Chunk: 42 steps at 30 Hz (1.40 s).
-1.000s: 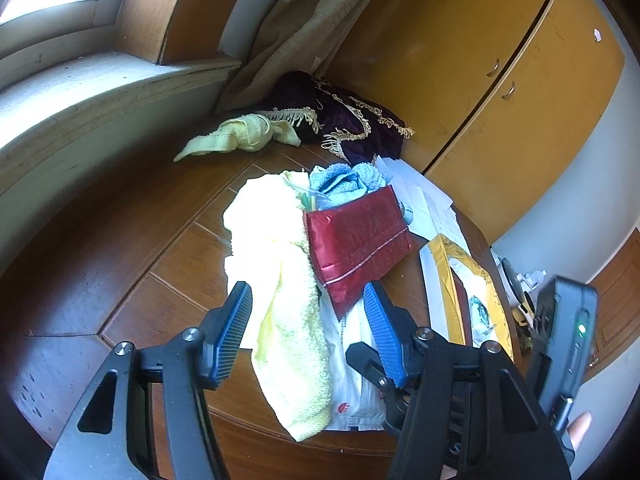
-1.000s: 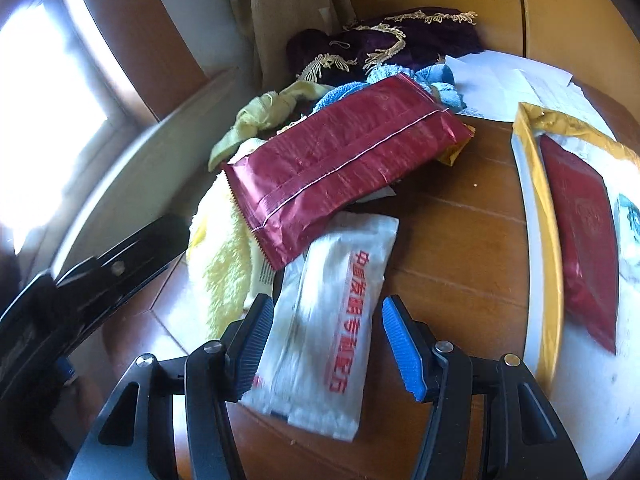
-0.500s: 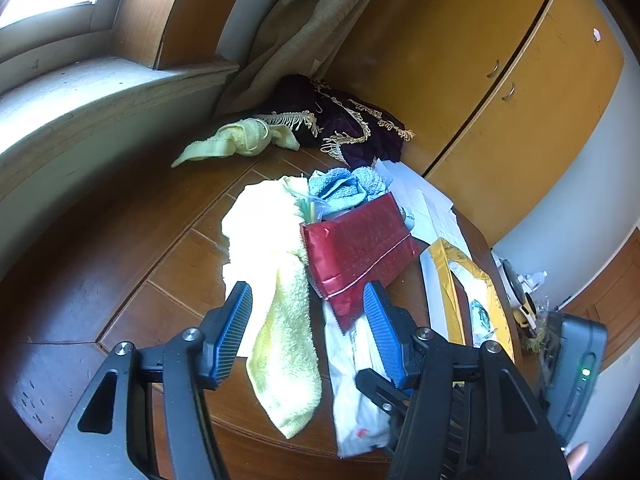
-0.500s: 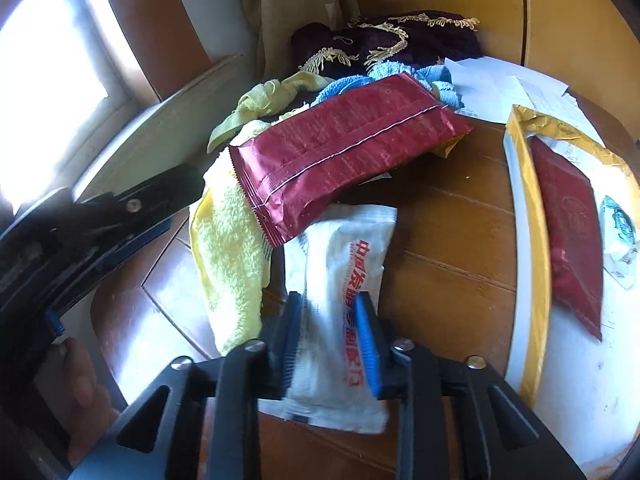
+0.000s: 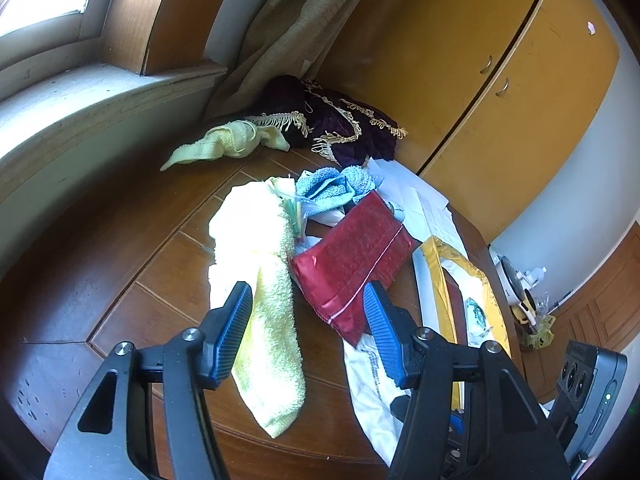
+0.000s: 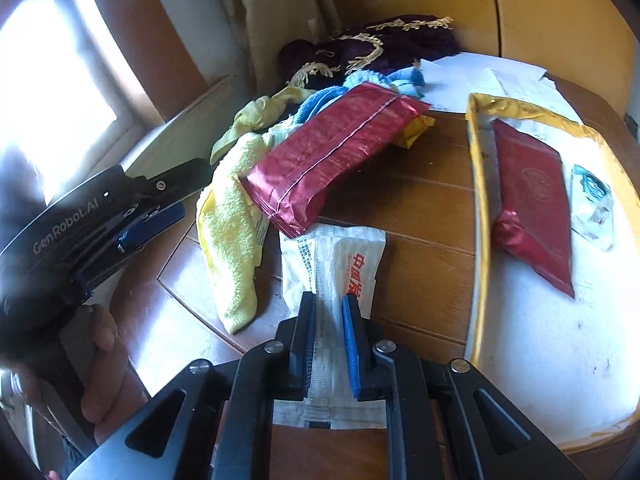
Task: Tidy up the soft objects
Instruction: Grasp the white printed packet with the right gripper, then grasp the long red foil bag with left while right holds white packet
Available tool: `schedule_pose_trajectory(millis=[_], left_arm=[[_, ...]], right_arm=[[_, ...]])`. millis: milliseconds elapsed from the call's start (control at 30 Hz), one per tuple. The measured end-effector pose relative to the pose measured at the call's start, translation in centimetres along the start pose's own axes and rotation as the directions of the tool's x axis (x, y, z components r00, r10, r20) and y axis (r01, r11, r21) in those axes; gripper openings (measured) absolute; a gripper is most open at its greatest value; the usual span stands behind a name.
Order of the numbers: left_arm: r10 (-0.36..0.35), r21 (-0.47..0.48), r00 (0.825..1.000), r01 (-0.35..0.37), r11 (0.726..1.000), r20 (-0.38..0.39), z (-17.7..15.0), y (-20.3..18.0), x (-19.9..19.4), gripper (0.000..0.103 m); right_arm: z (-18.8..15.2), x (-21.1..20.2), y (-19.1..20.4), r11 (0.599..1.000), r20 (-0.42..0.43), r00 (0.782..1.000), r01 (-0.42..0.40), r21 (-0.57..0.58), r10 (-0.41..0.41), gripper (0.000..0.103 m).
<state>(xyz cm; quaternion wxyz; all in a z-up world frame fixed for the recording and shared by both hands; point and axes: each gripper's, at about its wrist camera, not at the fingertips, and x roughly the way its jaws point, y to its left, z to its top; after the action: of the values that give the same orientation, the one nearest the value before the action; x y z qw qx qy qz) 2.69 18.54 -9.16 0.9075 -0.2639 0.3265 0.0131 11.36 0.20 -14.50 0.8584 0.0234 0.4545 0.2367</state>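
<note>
Wooden table [image 6: 420, 216] clutter calls for the white packet [image 6: 336, 264], pinched by the right hand-held gripper [image 6: 329, 344], to be lifted slowly from under the red packet [image 6: 328, 152], while the left hand-held gripper [image 5: 308, 336] is held wide.

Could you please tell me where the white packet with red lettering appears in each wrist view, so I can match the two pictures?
Left wrist view: white packet sits low and right of centre, partly hidden behind the left tool's right finger.
Right wrist view: white packet sits at bottom centre, pinched by the right tool.
Shared landmark: the red foil packet, whose near end overlaps the white packet.
</note>
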Motion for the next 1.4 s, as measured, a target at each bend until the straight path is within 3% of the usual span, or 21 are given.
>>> schedule_pose_trajectory(millis=[367,533,667,833,967,1067,1133,1233,1300,1400], left_arm=[[-0.011,0.013,1.000,0.011,1.000,-0.015,0.0,-0.9,-0.1,0.057],[-0.048,0.095,0.996,0.056,0.994,-0.076,0.7,-2.8,1.2,0.057],[-0.048,0.219,0.989,0.077,0.973,-0.137,1.4,-4.6,3.2,0.057],[0.026,0.396,0.981,0.053,0.917,-0.192,1.8,-6.9,6.7,0.057],[0.086,0.528,0.961,0.070,0.846,-0.265,1.2,-9.2,10.0,0.057],[0.124,0.627,0.964,0.054,0.777,-0.236,0.4,-10.6,11.0,0.070],[0.161,0.666,0.963,0.026,0.746,-0.218,-0.2,-11.2,11.6,0.078],[0.243,0.720,0.953,-0.039,0.692,-0.181,-0.8,-11.4,12.6,0.078],[0.260,0.732,0.951,-0.057,0.678,-0.166,-0.9,-11.4,12.9,0.078],[0.248,0.705,0.954,-0.057,0.706,-0.171,-0.8,-10.8,13.1,0.077]], right_arm=[[-0.9,-0.3,0.1,0.999,-0.011,1.000,-0.023,-0.027,0.022,0.014],[-1.1,0.2,-0.4,0.998,-0.025,0.997,-0.066,0.010,0.066,0.024],[-1.3,0.9,-0.8,0.994,-0.043,0.993,-0.104,0.041,0.106,0.030],[-1.6,1.6,-0.7,0.995,-0.052,0.994,-0.098,0.031,0.100,0.037],[-1.4,1.7,-0.7,0.994,-0.055,0.993,-0.101,0.029,0.103,0.037],[-1.5,1.7,-0.7,0.995,-0.056,0.993,-0.098,0.021,0.099,0.037],[-1.4,1.8,-0.7,0.995,-0.056,0.994,-0.096,0.018,0.097,0.038],[-1.6,1.8,-0.5,0.995,-0.056,0.994,-0.095,0.017,0.096,0.038],[-1.6,1.8,-0.5,0.995,-0.056,0.994,-0.094,0.014,0.094,0.039],[-1.7,1.8,-0.4,0.996,-0.055,0.994,-0.091,0.007,0.091,0.039]])
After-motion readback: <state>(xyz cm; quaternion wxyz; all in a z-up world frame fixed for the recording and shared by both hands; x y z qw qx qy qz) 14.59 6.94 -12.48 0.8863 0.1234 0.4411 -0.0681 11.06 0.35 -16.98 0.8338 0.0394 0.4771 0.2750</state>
